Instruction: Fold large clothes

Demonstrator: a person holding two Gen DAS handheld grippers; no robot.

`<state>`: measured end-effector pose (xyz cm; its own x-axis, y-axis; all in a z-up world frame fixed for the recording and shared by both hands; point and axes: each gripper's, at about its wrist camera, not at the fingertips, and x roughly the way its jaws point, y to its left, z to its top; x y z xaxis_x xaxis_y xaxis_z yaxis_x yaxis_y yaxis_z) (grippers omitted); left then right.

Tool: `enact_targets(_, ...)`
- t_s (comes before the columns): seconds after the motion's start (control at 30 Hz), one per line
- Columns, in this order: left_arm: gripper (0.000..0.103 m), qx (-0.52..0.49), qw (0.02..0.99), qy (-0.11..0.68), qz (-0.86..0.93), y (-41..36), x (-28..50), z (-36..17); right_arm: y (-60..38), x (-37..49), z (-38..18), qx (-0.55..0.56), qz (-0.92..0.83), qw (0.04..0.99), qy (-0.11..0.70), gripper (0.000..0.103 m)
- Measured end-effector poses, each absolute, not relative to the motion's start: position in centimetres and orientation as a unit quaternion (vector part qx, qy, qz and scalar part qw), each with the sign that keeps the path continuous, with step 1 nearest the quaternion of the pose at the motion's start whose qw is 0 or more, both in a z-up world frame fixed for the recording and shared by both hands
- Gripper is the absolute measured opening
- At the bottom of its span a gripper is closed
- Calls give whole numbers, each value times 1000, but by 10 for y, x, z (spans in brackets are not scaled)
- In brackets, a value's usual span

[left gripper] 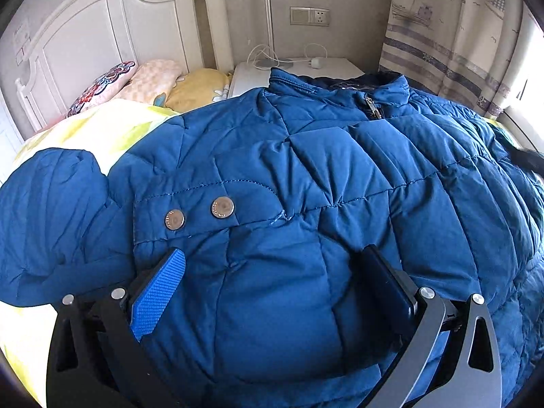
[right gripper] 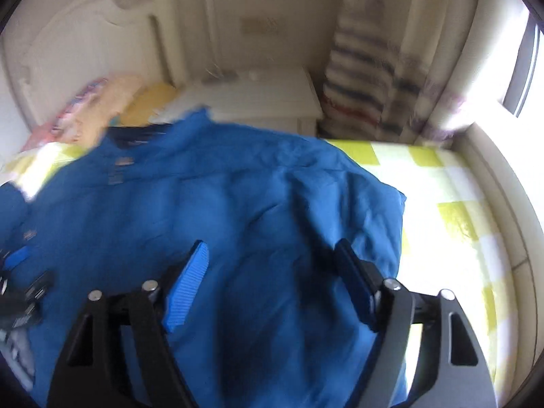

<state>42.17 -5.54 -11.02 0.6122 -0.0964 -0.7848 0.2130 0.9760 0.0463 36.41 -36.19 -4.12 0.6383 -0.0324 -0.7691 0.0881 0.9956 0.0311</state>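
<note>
A large blue puffer jacket [left gripper: 306,170] lies spread front-up on the bed, its collar and zip pull [left gripper: 372,105] toward the nightstand. Two metal snaps [left gripper: 222,207] sit on a flap near the left sleeve. My left gripper [left gripper: 275,255] rests low on the jacket with jaws wide apart. A puffed panel bulges between them, and the left pad [left gripper: 163,292] shows its bare face. In the blurred right wrist view the jacket [right gripper: 204,204] fills the middle. My right gripper [right gripper: 272,248] stands open over its right half, pads clear of the cloth.
The yellow-green checked bedsheet [right gripper: 442,187] shows to the right of the jacket. Several pillows [left gripper: 112,81] lean on the white headboard [left gripper: 85,34]. A white nightstand [left gripper: 306,68] with cables and a striped curtain [left gripper: 459,34] stand behind.
</note>
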Motion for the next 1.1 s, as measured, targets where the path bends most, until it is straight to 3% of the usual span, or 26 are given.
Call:
enact_targets(0.23, 99, 60, 898, 427, -90, -53, 420, -108, -300, 337, -81, -58, -3, 889, 453, 94)
enact_targets(0.37, 99, -13, 921, 378, -94, -17, 396, -82, -316, 339, -84, -13, 14, 886, 464, 98)
enact_targets(0.6, 99, -265, 922, 278, 49, 191, 332, -30, -317, 341, -86, -21, 13, 886, 463, 98)
enact_targets(0.73, 90, -363, 874, 272, 177, 318, 316, -42, -317, 340, -85, -23, 13, 887, 461, 98)
enact_targets(0.9, 89, -446, 832, 261, 204, 405, 322, -68, -316, 340, -85, -22, 13, 887, 461, 98)
enact_targets(0.93, 86, -440, 835, 260, 205, 411, 328, -68, -317, 340, -85, -22, 14, 887, 461, 98)
enact_targets(1.0, 50, -427, 844, 260, 195, 415, 341, -65, -317, 340, -85, -22, 14, 887, 461, 98)
enact_targets(1.03, 27, -430, 844, 264, 184, 418, 347, -66, -317, 340, -85, -21, 15, 887, 461, 98)
enact_targets(1.07, 15, -438, 841, 264, 177, 416, 351, -66, -316, 339, -85, -20, 15, 887, 461, 98)
enact_targets(1.1, 11, -438, 846, 245, 177, 408, 349, -58, -317, 339, -85, -20, 16, 887, 460, 98)
